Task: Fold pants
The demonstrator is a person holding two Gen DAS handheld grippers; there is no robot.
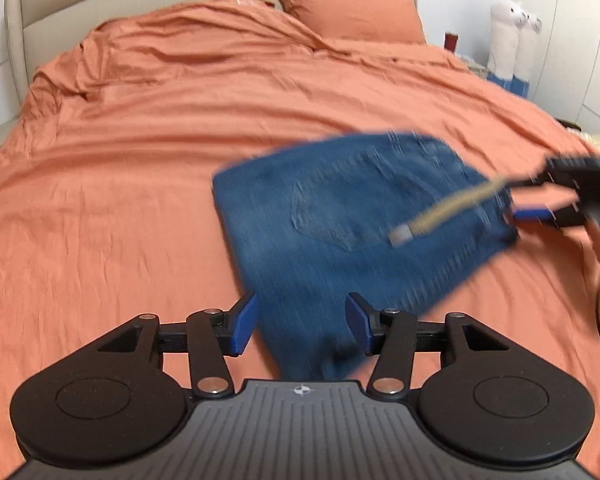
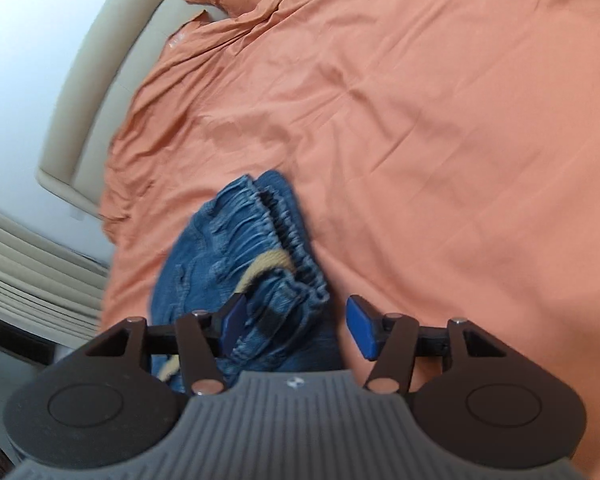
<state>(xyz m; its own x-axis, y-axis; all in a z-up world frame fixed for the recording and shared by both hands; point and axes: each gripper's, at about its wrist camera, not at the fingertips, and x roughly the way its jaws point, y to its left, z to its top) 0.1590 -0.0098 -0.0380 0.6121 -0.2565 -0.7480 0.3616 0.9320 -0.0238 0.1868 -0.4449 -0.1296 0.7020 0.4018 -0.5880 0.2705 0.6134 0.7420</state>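
Blue denim pants (image 1: 340, 216) lie folded on the orange bed (image 1: 140, 160), back pocket up, with a tan drawstring (image 1: 444, 212) across them. My left gripper (image 1: 302, 326) is open, its blue pads either side of the pants' near end. My right gripper (image 2: 298, 330) is open over the elastic waistband (image 2: 268, 232); it also shows in the left wrist view (image 1: 540, 210) at the pants' right edge. The images are motion blurred.
Orange pillows (image 1: 352, 12) lie at the beige headboard (image 1: 100, 4). White plush toys (image 1: 512, 36) stand by the white cupboards on the right. A curtain or radiator (image 2: 28, 272) is beyond the bed's edge in the right wrist view.
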